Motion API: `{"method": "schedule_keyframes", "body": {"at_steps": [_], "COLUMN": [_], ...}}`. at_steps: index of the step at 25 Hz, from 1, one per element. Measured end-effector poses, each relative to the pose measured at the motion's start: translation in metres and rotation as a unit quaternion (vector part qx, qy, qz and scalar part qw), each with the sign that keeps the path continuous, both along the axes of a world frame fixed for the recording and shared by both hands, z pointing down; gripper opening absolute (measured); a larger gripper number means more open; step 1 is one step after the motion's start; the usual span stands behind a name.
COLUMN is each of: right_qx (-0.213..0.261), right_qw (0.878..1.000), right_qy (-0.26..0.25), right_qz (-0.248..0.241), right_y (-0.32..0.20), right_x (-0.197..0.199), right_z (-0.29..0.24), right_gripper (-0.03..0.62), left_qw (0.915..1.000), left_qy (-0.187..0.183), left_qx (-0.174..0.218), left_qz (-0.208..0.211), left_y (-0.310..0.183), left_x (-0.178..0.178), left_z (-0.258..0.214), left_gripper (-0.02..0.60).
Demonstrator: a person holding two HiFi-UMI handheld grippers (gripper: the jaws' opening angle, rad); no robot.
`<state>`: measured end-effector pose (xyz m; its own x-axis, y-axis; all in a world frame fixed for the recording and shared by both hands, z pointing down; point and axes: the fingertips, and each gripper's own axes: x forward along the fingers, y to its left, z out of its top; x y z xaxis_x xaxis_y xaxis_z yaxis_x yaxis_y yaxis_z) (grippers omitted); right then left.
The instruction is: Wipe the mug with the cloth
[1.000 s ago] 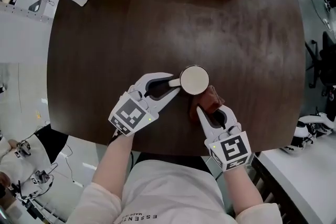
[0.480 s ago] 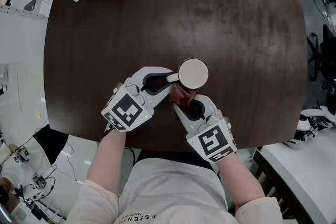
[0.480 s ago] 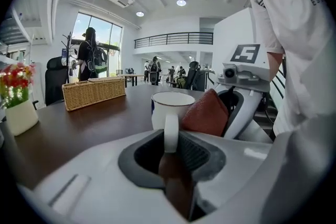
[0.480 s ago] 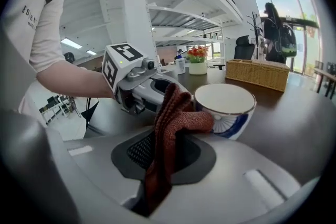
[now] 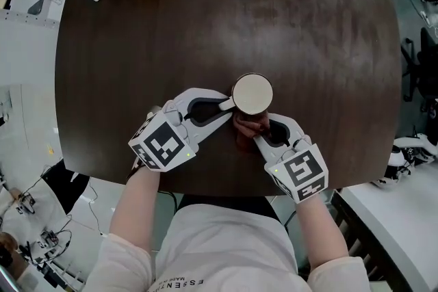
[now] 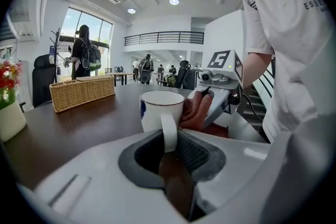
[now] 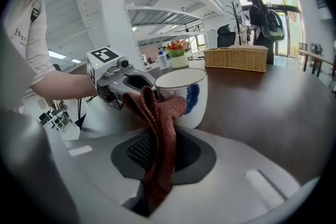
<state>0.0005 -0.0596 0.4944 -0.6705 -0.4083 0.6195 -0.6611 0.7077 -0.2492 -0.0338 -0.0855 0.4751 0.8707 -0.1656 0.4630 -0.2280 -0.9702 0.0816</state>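
right claw [image 5: 259, 137] swung rightward, pinching cloth [image 7: 159, 113] against mug [image 5: 252, 94], left claw [image 5: 229, 108] clamping handle [image 6: 169, 131], cloth half-hidden overhead

Glossy mug [image 6: 155, 112] — knitted, perhaps woollen, cloth [image 7: 160, 136]

We note right gripper [image 5: 268, 130] swung left under mug [image 5: 252, 94], then back right. Cloth [image 5: 245, 128] in its fingers [image 5: 265, 150], earlier lower right of mug, now pressed against mug's near side.

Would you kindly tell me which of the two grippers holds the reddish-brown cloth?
The right gripper: the reddish-brown knitted cloth sits clamped in its jaws, whereas the left gripper clamps the handle of the white ceramic mug.
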Motion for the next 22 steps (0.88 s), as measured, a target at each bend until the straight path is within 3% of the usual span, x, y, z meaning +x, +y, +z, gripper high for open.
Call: {"method": "schedule_keyframes", "body": {"at_steps": [7, 14, 17, 22], "right_qx": [-0.011, 0.027, 0.055, 0.099], "right_qw": [0.997, 0.991, 0.992, 0.992], "right_qy": [0.014, 0.03, 0.042, 0.071], "right_qz": [0.075, 0.126, 0.103, -0.013], "right_y": [-0.018, -0.06, -0.082, -0.095], "right_x": [0.046, 0.078, 0.072, 0.036], "right_z": [0.005, -0.014, -0.022, -0.019], "right_gripper": [0.083, 0.083, 0.083, 0.083], "left_qw": [0.9999, 0.9999, 0.9999, 0.9999], "left_qy": [-0.009, -0.008, -0.001, 0.01], "left_qx": [0.005, -0.003, -0.001, -0.005], "left_qz": [0.011, 0.008, 0.01, 0.008], "left_y": [-0.002, -0.004, -0.005, -0.006], "left_x": [-0.006, -0.011, -0.011, -0.012], "left_z": [0.0, 0.001, -0.002, -0.006], "left_gripper": [0.075, 0.075, 0.075, 0.075]}}
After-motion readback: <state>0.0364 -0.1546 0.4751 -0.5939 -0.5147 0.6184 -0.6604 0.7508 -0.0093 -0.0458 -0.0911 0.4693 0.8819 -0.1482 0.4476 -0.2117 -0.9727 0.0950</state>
